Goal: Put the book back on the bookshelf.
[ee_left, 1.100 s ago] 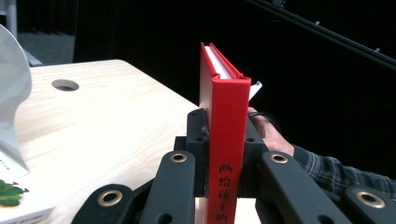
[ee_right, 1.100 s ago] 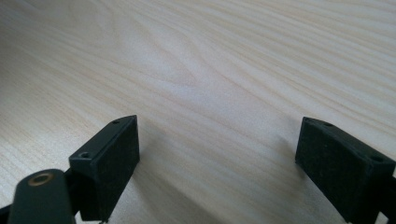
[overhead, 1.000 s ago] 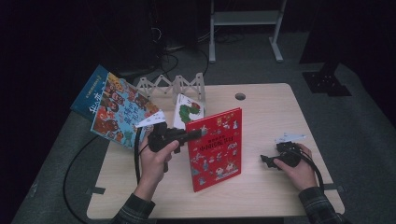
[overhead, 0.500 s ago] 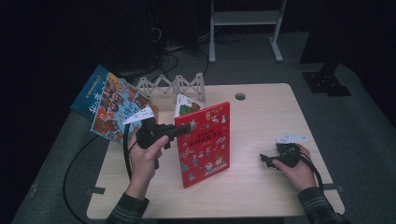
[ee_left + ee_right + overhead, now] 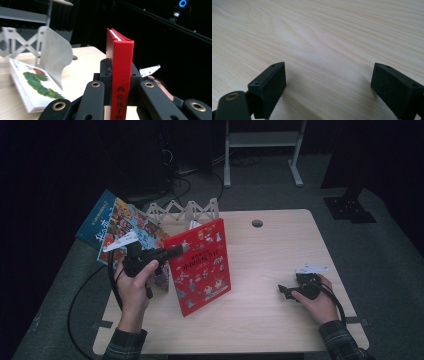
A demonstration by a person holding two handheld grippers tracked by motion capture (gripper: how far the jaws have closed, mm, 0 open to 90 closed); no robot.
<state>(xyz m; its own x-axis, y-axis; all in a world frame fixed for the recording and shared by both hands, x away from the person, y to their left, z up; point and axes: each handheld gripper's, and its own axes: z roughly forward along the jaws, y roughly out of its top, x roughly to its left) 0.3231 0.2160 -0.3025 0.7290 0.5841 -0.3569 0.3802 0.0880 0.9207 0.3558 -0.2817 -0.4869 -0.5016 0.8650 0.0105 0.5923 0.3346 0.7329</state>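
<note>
Gripping the red book by its spine edge, the left gripper has its jaws clamped tight on it; in the left gripper view the spine stands straight up between the two black jaws. Book is raised on edge, tilted, front cover facing the person, its lower corner down at the table. Left hand sits just left of the book, forearm coming up from the near table edge, wrist cocked, gripper pointing level and rightward into the book.

Right of the book, well apart, the right hand rests low on the table near the right edge, its right gripper pointing left toward the book. Jaws wide apart, nothing between them, bare wood under them in the right gripper view.

Behind the book: a white folding rack, touching or not, can't tell. Left of the book, past the left hand: colourful picture books overhanging the table's far-left corner. A caterpillar book lies flat by the rack's curved divider.
</note>
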